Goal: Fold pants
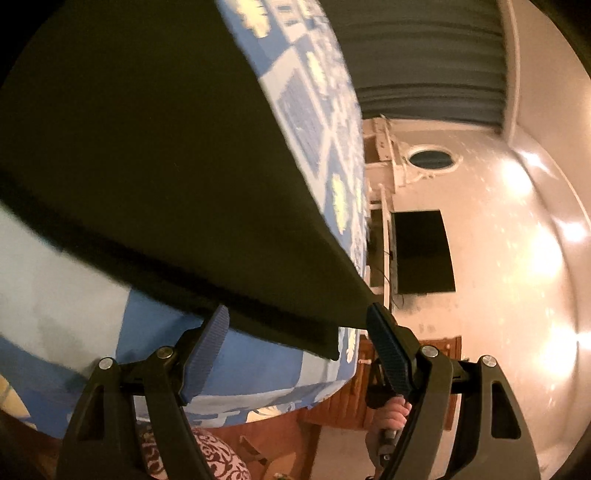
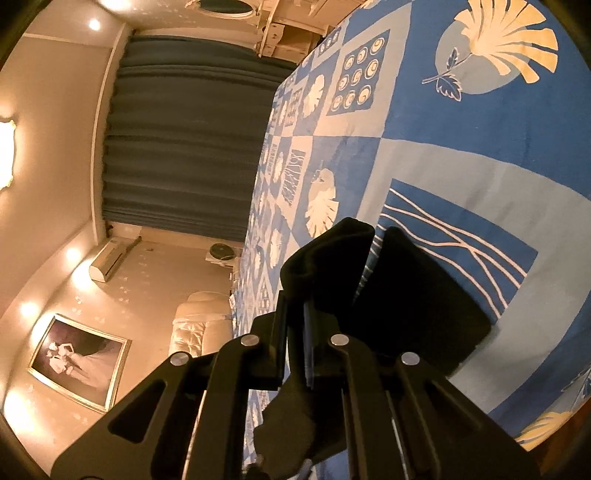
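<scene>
dark pants (image 2: 325, 258) on patterned bedspread (image 2: 461, 155)

Both pictures are dim and have a warm orange tone, with the light coming from small round ceiling spot lamps (image 2: 94, 24) and one glowing wall lamp (image 2: 5, 155), which burn out to white glare on the glossy cream walls. The strong fisheye lens bends all straight lines and leaves black corners around each round picture. In the left wrist view the dark olive-black cloth of the pants (image 1: 147, 166) and the blue and white patterned bed cover (image 1: 314, 110) are smeared by motion blur, while the right wrist view is sharper.
</scene>
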A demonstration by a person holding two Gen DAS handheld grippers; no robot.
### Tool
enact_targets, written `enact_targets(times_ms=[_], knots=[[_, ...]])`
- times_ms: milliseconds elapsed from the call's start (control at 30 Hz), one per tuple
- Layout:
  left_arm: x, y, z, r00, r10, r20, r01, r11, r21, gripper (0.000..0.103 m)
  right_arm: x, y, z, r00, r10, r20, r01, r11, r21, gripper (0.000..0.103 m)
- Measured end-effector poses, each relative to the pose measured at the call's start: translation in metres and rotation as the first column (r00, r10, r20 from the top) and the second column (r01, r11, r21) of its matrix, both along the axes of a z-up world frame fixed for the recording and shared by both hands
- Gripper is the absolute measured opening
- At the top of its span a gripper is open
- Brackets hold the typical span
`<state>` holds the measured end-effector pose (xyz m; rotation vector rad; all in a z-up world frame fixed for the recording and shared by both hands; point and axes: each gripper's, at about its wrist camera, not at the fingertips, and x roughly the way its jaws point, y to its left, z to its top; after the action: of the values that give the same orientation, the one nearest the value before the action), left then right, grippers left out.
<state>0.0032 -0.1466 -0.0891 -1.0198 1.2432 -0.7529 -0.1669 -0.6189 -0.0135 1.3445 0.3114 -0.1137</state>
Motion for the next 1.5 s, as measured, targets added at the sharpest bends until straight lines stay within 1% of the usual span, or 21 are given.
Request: enact_targets(times_ms=[133,233,433,467,500,567,600,700,867,933,1000,1133,1167,1200,1233,1267,1300,1367,1433,1467,1500], knots=[[0.0,0.002,-0.003,1.0,0.025,0.006,-0.026,0.999,0.019,0.076,0.0,0.0,0.004,1.0,0.011,0.021,-0.011,1.0,0.009,0.007],[0.004,0.006,-0.004,0.998,0.067,-0.01,-0.067,0.998,0.005,0.076,-0.001,0.0,0.003,1.0,0.013,0.027,-0.013,1.0,0.016,0.007],[0.012,0.008,-0.002,0.991,0.135,-0.014,-0.135,0.991,0.013,0.076,-0.003,-0.001,0.0,0.999,0.016,0.034,-0.017,0.999,0.031,0.007],[0.014,0.008,-0.003,0.991,0.136,-0.015,-0.136,0.991,0.005,0.074,-0.004,-0.001,-0.001,0.999,0.016,0.034,-0.017,0.999,0.034,0.007],[0.014,0.009,-0.002,0.991,0.134,-0.011,-0.134,0.991,0.01,0.067,-0.004,-0.001,-0.002,0.999,0.015,0.034,-0.016,0.999,0.036,0.007],[0.016,0.007,0.0,0.995,0.103,0.017,-0.103,0.994,0.045,0.029,-0.008,-0.002,-0.003,0.999,0.015,0.03,-0.016,0.999,0.036,0.007],[0.014,0.006,0.0,0.995,0.092,0.026,-0.093,0.994,0.06,0.017,-0.01,-0.002,-0.004,1.0,0.015,0.028,-0.016,0.999,0.035,0.007],[0.013,0.006,0.0,0.997,0.073,0.03,-0.076,0.993,0.091,0.012,-0.015,-0.003,-0.008,1.0,0.014,0.012,-0.015,0.999,0.032,0.007],[0.007,0.007,-0.005,0.999,0.048,0.024,-0.051,0.991,0.127,0.012,-0.03,-0.003,-0.032,0.998,0.014,-0.057,-0.012,0.999,0.037,0.007],[0.006,0.004,-0.014,1.0,0.031,-0.002,-0.03,0.988,0.154,0.012,-0.035,-0.006,-0.048,0.995,0.003,-0.104,0.002,0.999,0.04,0.007],[0.003,0.001,-0.021,1.0,0.013,-0.019,-0.01,0.988,0.152,0.012,-0.038,-0.008,-0.058,0.99,-0.004,-0.144,0.009,1.0,0.029,0.008],[-0.005,-0.006,-0.012,0.998,-0.067,-0.004,0.067,0.986,0.15,0.012,-0.046,-0.013,-0.076,0.99,-0.016,-0.14,0.03,0.995,0.097,0.016],[-0.009,-0.006,-0.007,0.995,-0.097,0.017,0.093,0.983,0.157,0.012,-0.049,-0.015,-0.076,0.991,-0.026,-0.135,0.04,0.994,0.097,0.019],[-0.011,-0.005,-0.001,0.992,-0.12,0.039,0.112,0.981,0.158,0.012,-0.051,-0.017,-0.073,0.99,-0.035,-0.139,0.047,0.995,0.086,0.028],[-0.013,-0.003,0.005,0.989,-0.134,0.063,0.123,0.98,0.155,0.013,-0.056,-0.019,-0.068,0.987,-0.058,-0.152,0.068,0.996,0.058,0.044],[-0.013,0.002,0.014,0.985,-0.142,0.101,0.125,0.979,0.161,0.014,-0.061,-0.022,-0.065,0.983,-0.079,-0.163,0.086,0.996,0.034,0.051],[-0.011,0.006,0.021,0.981,-0.143,0.131,0.12,0.978,0.168,0.014,-0.064,-0.025,-0.061,0.981,-0.096,-0.166,0.099,0.995,0.01,0.054],[0.0,0.02,0.04,0.96,-0.134,0.245,0.08,0.973,0.218,0.015,-0.065,-0.034,-0.059,0.981,-0.083,-0.176,0.082,0.997,-0.011,0.055],[0.015,0.031,0.052,0.93,-0.136,0.341,0.041,0.962,0.271,0.029,-0.052,-0.044,-0.061,0.987,0.009,-0.159,-0.008,1.0,0.01,0.058],[0.022,0.035,0.054,0.922,-0.131,0.364,0.021,0.957,0.29,0.038,-0.042,-0.048,-0.061,0.985,0.059,-0.161,-0.06,0.998,0.002,0.058],[0.031,0.042,0.054,0.919,-0.116,0.377,-0.004,0.953,0.303,0.04,-0.033,-0.052,-0.06,0.982,0.098,-0.164,-0.102,0.995,-0.015,0.058]])
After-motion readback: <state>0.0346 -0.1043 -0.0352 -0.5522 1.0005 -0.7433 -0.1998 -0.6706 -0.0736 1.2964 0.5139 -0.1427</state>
